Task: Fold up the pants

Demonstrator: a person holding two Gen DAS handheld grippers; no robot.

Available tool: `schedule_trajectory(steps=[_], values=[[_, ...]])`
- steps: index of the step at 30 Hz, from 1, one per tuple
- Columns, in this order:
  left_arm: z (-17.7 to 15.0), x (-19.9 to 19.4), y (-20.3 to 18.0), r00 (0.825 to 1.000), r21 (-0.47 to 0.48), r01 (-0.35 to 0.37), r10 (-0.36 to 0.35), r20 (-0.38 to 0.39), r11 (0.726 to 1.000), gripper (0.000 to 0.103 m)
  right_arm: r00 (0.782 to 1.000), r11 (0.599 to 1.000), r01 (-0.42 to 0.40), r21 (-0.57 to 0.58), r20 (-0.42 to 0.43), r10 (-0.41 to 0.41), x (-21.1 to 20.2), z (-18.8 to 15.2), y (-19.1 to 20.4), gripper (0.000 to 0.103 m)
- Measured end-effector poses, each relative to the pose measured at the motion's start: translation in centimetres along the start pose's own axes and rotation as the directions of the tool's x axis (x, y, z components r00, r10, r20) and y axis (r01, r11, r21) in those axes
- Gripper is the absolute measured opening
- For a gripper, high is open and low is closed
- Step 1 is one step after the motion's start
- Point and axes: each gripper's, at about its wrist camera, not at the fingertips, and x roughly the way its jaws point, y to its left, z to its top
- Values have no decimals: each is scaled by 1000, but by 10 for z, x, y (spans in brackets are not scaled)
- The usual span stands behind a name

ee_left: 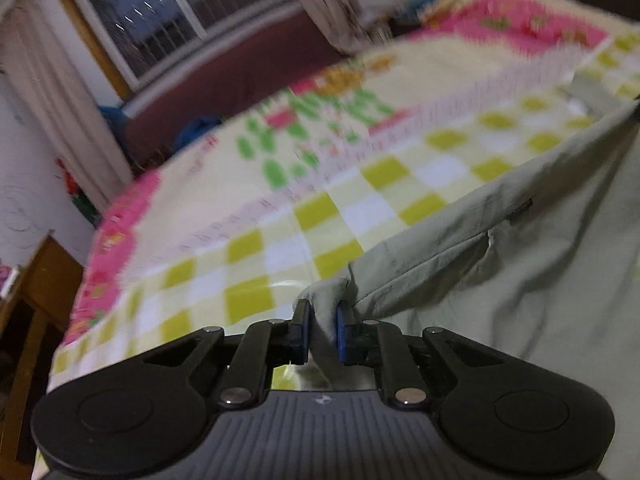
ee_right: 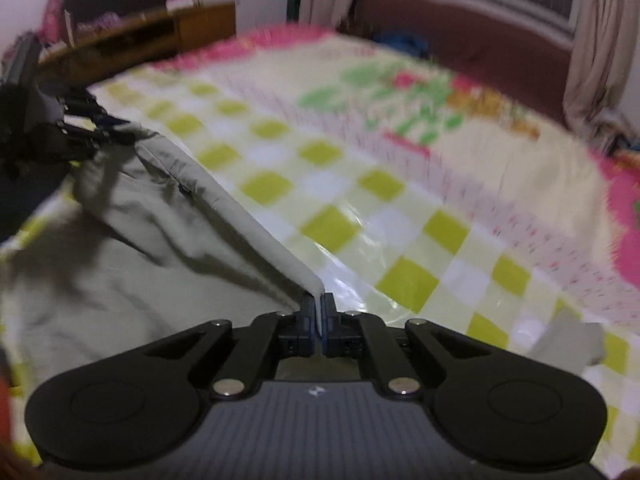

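Observation:
Pale grey-green pants [ee_left: 520,248] hang lifted above a bed, stretched along one edge between my two grippers. My left gripper [ee_left: 323,320] is shut on a bunched corner of the pants. My right gripper [ee_right: 319,316] is shut on the other end of the same edge of the pants [ee_right: 160,240]. The left gripper [ee_right: 100,134] also shows at the far left of the right wrist view, holding the cloth. The pants sag below the taut edge. Their lower part is hidden.
The bed is covered by a checked yellow-green and pink blanket [ee_left: 320,208], also in the right wrist view [ee_right: 400,200]. A wooden cabinet [ee_right: 160,32] stands beside the bed. A window [ee_left: 172,8] and curtains [ee_left: 332,4] lie beyond. Another bit of grey cloth [ee_right: 568,340] lies on the blanket.

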Motion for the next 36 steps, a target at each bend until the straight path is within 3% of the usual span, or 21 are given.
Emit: schedule_trajectory(steps=[3,6,10,13,16,21,26,29,31,33,35,36], values=[[-27,-65,-4,998,-52,-3,7,66,999,28,999,999,15,-28,36,-14,-47,-29,43,3],[-69,-106,-20,997,-127,30,-22,68,991,27,999,1000,-22,-9,-28,22,-49,-70,84,3],[-129,-107,-52,998,-161,44,-51,-38,986,26,976,996,-85,19,-199,88,-11,-126,128,3],[-156,-101,-58,996,-192,12,-29,-85,981,25,966,997,-70,32,-249,76,6,-145,144,3],[-163,-98,-53,997,-237,2,-21,-78,972,25,970,997,-44,60,-237,57,9,-132,139,3],[-147,-90,-45,1000,-216,-30,28,-14,976,25,984,1000,-13,-1,-179,12,2,-99,143,3],[-125,-105,-13,989,-236,-105,127,81,966,24,1000,999,3,37,-23,-2,-25,-56,147,2],[-129,-131,-4,977,-255,-138,174,126,957,24,999,1000,-10,-29,45,11,-43,-52,166,2],[-145,-133,-8,980,-259,-144,174,94,955,24,1000,998,-29,-62,-5,29,-30,-69,178,2],[-169,-117,-20,991,-266,-131,136,-2,955,24,995,996,-43,-77,-94,36,-1,-91,186,2],[-193,-100,-39,990,-230,-125,105,-97,965,24,972,996,-66,-63,-230,50,35,-113,185,4],[-203,-94,-49,985,-200,-134,108,-136,971,24,965,998,-56,-36,-260,45,42,-120,184,5]])
